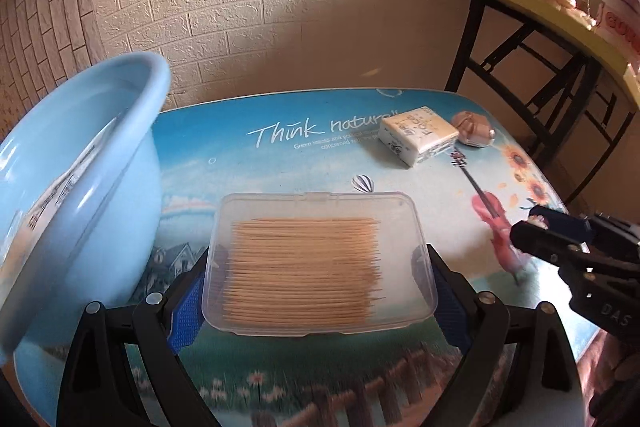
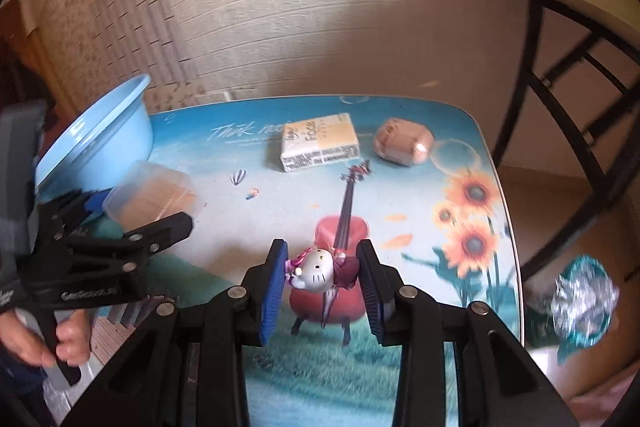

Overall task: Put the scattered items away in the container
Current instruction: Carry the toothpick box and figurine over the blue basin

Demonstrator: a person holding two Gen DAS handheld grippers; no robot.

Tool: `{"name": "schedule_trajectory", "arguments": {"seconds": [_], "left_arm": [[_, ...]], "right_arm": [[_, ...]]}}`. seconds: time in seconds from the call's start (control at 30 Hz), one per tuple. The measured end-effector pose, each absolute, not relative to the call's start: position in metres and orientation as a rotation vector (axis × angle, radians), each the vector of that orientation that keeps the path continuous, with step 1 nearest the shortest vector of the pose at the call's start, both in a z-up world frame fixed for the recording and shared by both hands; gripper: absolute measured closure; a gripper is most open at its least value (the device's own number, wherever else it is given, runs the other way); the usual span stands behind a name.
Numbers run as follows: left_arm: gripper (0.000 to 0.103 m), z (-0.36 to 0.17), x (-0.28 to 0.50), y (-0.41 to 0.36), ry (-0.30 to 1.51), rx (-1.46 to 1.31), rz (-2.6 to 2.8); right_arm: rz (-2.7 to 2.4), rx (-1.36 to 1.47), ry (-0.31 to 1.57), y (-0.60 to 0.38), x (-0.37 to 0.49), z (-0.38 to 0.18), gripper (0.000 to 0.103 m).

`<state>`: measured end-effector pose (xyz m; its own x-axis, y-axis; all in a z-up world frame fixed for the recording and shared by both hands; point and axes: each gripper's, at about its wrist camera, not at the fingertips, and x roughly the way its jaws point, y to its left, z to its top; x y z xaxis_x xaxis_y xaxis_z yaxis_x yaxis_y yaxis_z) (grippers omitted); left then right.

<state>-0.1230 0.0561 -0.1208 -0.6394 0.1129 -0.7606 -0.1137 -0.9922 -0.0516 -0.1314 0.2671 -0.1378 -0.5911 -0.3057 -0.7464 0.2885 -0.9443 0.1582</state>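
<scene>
Only the right wrist view shows the right gripper (image 2: 322, 277) apparently clamping the cat figurine (image 2: 314, 273); left gripper (image 1: 318, 267) grips the toothpick box (image 1: 318, 263).

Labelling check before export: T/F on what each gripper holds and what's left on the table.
1. The left gripper holds a clear toothpick box. True.
2. The right gripper is empty. False: a small cat figurine sits between its jaws.
3. A tissue pack lies in the blue basin. False: it lies on the table.
4. A tan case sits beside the tissue pack. True.
</scene>
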Motion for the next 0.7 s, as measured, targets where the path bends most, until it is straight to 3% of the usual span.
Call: {"name": "schedule_trajectory", "arguments": {"seconds": [0.17, 0.7], "left_arm": [[0.009, -0.109, -0.095, 0.058, 0.053, -1.193, 2.758], [0.009, -0.069, -0.045, 0.032, -0.036, -1.115, 2.787]], "right_arm": [[-2.598, 1.235, -0.082, 0.260, -0.112, -0.136, 0.067], [-2.687, 1.243, -0.115, 0.241, -0.066, -0.102, 0.067]]}}
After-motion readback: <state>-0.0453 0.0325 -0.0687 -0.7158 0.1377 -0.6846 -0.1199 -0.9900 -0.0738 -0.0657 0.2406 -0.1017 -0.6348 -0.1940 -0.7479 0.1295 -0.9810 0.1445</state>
